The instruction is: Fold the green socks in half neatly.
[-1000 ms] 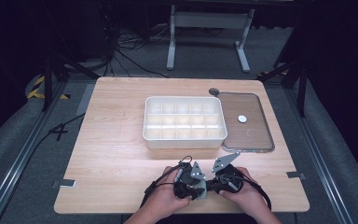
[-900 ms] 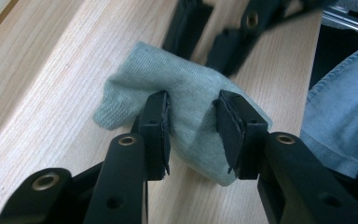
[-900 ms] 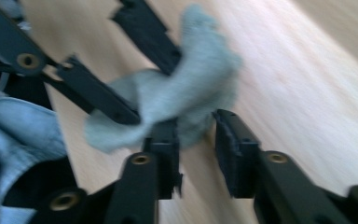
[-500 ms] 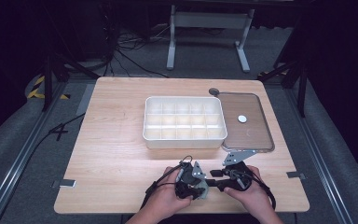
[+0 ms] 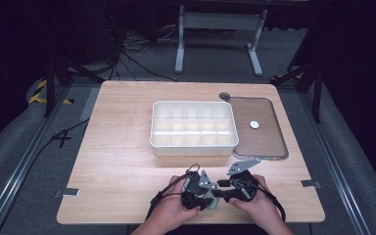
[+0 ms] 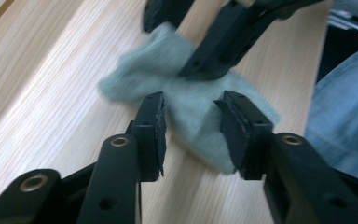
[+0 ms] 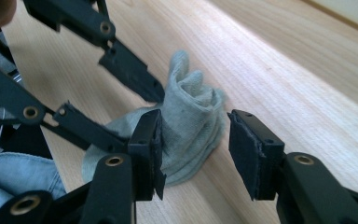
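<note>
A pale wooden desk [image 5: 117,161] stands on grey carpet. At its middle sits a white plastic box [image 5: 194,127] divided into rows of small compartments (every one looks bare). Just beside it, to the right, lies a clear lid [image 5: 259,128] flat on the wood, with a small white disc [image 5: 254,125] near its middle. A dark round cap [image 5: 224,96] sits at the lid's far corner. Beyond the desk, black cables [image 5: 137,61] trail over the floor near a grey metal stand [image 5: 219,22].
</note>
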The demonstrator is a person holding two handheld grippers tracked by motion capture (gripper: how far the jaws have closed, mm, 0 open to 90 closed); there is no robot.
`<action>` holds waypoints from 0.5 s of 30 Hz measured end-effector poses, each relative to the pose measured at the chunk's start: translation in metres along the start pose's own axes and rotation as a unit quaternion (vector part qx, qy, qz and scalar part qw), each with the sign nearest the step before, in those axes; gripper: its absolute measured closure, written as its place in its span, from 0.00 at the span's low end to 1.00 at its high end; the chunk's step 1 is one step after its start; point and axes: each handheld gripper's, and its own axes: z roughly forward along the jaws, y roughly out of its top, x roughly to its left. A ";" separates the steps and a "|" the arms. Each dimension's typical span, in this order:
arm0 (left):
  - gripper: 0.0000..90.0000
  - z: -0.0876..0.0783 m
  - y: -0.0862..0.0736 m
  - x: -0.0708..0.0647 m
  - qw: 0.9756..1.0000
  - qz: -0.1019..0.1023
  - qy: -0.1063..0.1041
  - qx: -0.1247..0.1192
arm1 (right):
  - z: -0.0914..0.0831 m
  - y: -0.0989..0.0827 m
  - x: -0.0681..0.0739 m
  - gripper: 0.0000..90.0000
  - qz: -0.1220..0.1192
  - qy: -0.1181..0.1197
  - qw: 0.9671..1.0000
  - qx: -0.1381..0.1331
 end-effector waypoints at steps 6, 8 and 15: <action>0.62 -0.001 -0.005 -0.001 1.000 -0.015 0.014 0.005 | 0.008 0.005 0.002 0.61 0.000 0.016 1.000 0.021; 0.63 0.000 -0.005 -0.003 1.000 -0.016 0.021 0.000 | 0.008 0.006 0.001 0.60 0.004 0.018 0.999 0.028; 0.66 -0.001 -0.006 -0.005 1.000 -0.017 0.024 0.000 | 0.010 0.009 -0.002 0.48 0.036 0.000 0.998 0.043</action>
